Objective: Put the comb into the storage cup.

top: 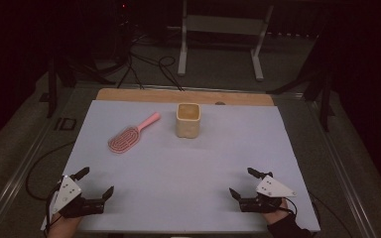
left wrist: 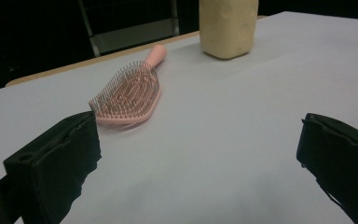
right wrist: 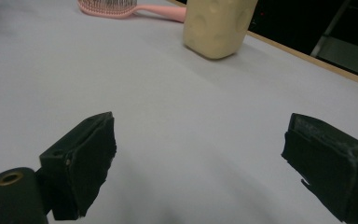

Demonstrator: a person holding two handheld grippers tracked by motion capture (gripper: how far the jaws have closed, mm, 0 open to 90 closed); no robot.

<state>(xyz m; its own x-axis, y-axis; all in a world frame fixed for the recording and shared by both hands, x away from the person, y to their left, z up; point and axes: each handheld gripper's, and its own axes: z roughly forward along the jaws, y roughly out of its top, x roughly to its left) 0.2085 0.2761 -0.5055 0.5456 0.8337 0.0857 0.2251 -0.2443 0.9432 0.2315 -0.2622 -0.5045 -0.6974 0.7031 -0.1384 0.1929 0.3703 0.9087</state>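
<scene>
Here the left gripper (top: 95,182) rests at the near left corner of the bench (top: 188,168), its jaws spread wide with nothing but bare white surface between them. In the left gripper view the same gripper (left wrist: 198,149) shows its two black jaws far apart at the bottom corners, the pads touching nothing. The right gripper (top: 244,182) sits at the near right corner, its jaws likewise wide and empty; in the right gripper view that gripper (right wrist: 200,154) frames only plain bench top. A hand (top: 62,225) grips the left tool from below, and a dark-sleeved hand (top: 278,218) grips the right one.

Taking the cream cup (top: 187,119) as the landmark: it stands upright toward the far middle of the bench, well apart from both grippers. The pink hairbrush (top: 129,135) lies just to the left of the cup and slightly nearer the person, bristles up, its handle angled toward the cup without touching it. In the left gripper view the hairbrush (left wrist: 129,95) lies ahead of the left jaw, with the cup (left wrist: 228,28) beyond and to its right. In the right gripper view the cup (right wrist: 216,28) stands ahead, the hairbrush (right wrist: 121,8) behind it to the left.

Beyond the cup, a strip of bare wooden edge (top: 129,95) shows at the far side, then a white metal frame (top: 221,37) on the floor.
</scene>
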